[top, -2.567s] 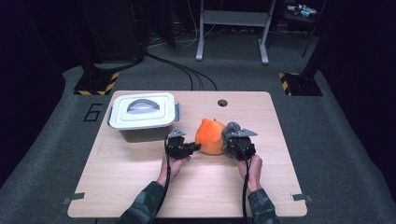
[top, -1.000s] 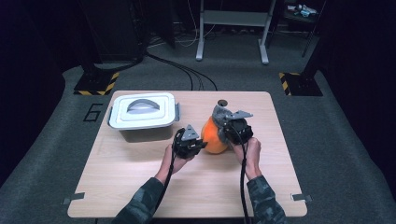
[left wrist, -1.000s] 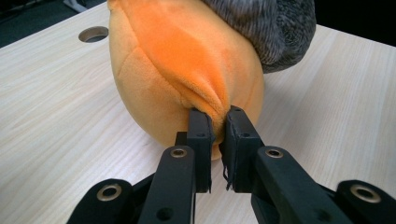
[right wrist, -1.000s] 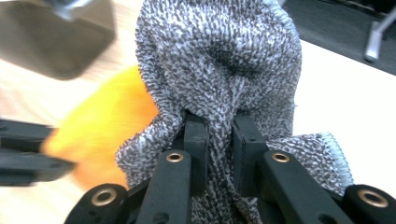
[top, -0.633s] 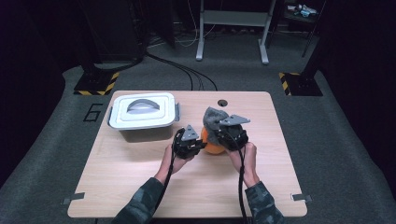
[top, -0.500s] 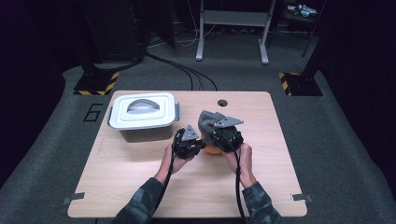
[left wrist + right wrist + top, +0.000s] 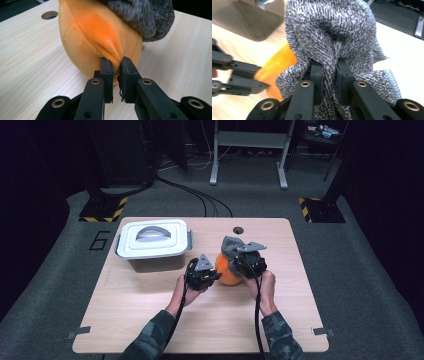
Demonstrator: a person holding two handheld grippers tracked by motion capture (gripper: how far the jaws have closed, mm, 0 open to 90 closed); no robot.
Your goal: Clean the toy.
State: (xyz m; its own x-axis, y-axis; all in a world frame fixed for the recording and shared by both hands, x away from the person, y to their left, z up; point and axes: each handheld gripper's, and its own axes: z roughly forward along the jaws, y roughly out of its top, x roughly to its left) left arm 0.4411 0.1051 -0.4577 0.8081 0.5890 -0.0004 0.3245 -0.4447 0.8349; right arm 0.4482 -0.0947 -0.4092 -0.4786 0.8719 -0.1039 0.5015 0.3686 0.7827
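High view first: a pale wooden table [image 7: 150,320] stands on dark grey carpet, and near its middle sits a round orange plush toy [image 7: 227,272] with a grey knitted fabric piece [image 7: 231,244] draped over its far top. The left gripper [image 7: 212,276] lies just at the toy's left side, and the right gripper [image 7: 240,265] comes over the toy's right shoulder, each held by a hand whose camouflage-patterned sleeve enters from the bottom edge. Well to the left of the toy, near the table's far left corner, rests a white lidded plastic container [image 7: 152,242] with a grey handle recessed in its lid. A small round hole [image 7: 238,229] opens in the tabletop just beyond the toy. In the left gripper view, the two black jaws are nearly closed and pinch a small fold of the orange plush [image 7: 100,37] low on its side, the fabric puckered between the pads; the toy rests on the wood, with the grey knit [image 7: 145,17] hanging over its upper right. In the right gripper view, the jaws are drawn almost together on a bunched ridge of the grey knit [image 7: 329,32], which rises in a gathered hump above them. The orange plush [image 7: 277,65] peeks out beneath the knit at left, where the other gripper's black links [image 7: 234,75] reach toward it.
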